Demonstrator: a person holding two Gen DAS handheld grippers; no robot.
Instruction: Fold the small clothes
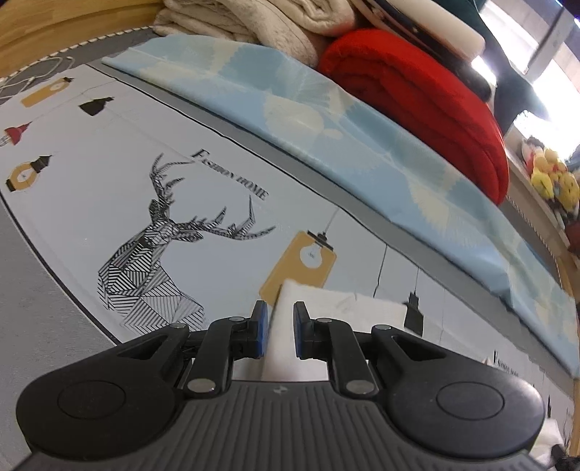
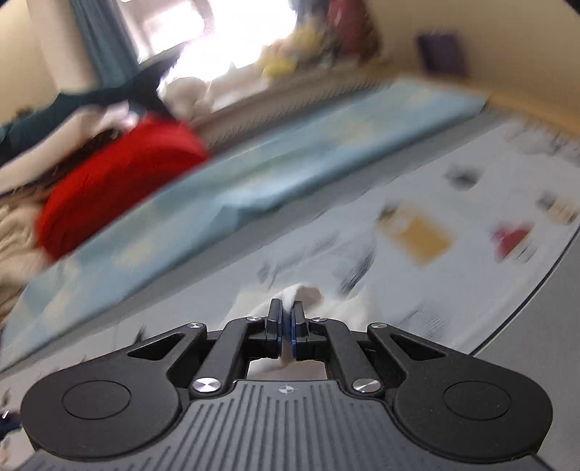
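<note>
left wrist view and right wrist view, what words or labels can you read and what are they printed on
"FASHION HOME": printed on the bed sheet, above the striped deer.
A second line of the same lettering on the sheet at lower right: starts "FASHION", rest too small to read.
Right wrist view: dark marks on the sheet, all motion-blurred, unreadable.
No text shows on the left gripper, the right gripper or the white cloth.

Right wrist view is motion-blurred throughout: printed sheet (image 2: 417,232) motifs unreadable, red blanket (image 2: 119,181) and blue pillow (image 2: 224,195) smeared, upper-centre clutter unidentifiable. White cloth (image 2: 290,297) mostly hidden behind right gripper (image 2: 286,319). Left wrist view: white cloth (image 1: 344,308) lower part hidden by left gripper (image 1: 280,322); beige blanket (image 1: 253,21) cut off at top edge.
</note>
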